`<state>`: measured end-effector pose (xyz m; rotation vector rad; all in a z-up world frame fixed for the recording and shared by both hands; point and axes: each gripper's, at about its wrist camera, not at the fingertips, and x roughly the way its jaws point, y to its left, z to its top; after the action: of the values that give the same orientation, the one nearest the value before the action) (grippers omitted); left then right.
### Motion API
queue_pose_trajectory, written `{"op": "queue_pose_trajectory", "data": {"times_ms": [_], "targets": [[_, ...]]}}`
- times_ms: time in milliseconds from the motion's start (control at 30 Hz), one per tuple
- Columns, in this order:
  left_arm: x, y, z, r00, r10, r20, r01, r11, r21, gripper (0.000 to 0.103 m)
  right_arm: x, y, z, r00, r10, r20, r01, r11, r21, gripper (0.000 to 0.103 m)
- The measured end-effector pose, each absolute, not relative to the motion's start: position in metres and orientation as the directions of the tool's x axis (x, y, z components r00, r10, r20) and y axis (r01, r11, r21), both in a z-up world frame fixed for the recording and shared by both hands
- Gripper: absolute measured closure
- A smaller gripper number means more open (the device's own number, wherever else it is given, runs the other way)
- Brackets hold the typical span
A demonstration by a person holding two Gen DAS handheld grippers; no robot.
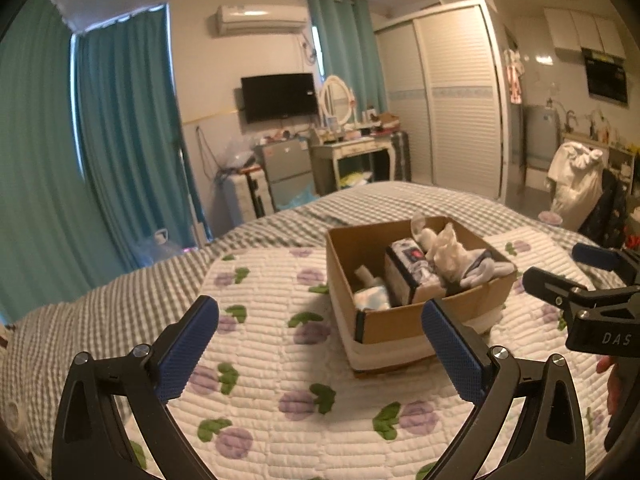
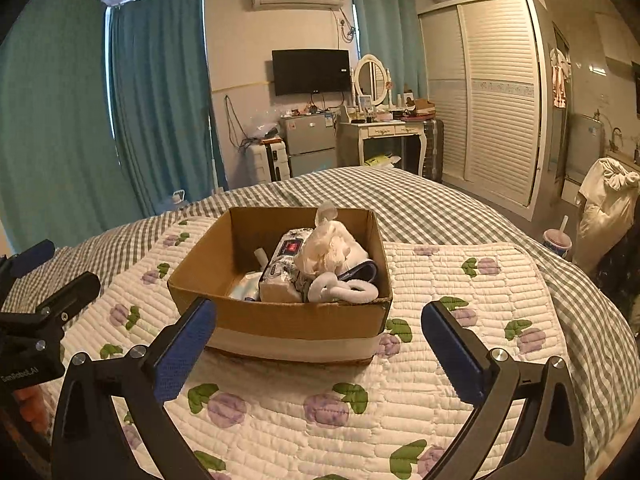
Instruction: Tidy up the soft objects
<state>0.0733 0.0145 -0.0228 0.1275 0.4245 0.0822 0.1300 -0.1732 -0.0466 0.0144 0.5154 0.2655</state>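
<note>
An open cardboard box (image 2: 296, 320) stands on the quilted floral blanket (image 2: 440, 380) on the bed. It holds soft things: a cream bath puff (image 2: 326, 252), a tissue pack (image 2: 282, 270), white socks (image 2: 344, 290) and a pale cloth (image 2: 244, 290). The box also shows in the left wrist view (image 1: 400, 324), with the puff (image 1: 450, 252) inside. My left gripper (image 1: 320, 354) is open and empty, hovering left of the box. My right gripper (image 2: 320, 354) is open and empty, in front of the box. Each gripper shows at the edge of the other's view.
A grey checked bedsheet (image 2: 460, 208) covers the bed beyond the blanket. Past the bed stand a dressing table (image 2: 384, 132), a small fridge (image 2: 308, 144), a wardrobe (image 2: 488, 100) and teal curtains (image 2: 160, 92). A cup with a straw (image 2: 558, 240) sits right of the bed.
</note>
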Motion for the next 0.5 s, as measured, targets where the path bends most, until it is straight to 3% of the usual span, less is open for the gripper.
{"op": "queue_pose_trajectory", "data": {"times_ms": [500], "targets": [[0.0757, 0.0214, -0.0254, 0.890, 0.082, -0.449, -0.041, 0.994, 0.099, 0.000, 0.1227, -0.1700, -0.0458, 0.839, 0.249, -0.484, -0.247, 0.967, 0.068, 0.000]]}}
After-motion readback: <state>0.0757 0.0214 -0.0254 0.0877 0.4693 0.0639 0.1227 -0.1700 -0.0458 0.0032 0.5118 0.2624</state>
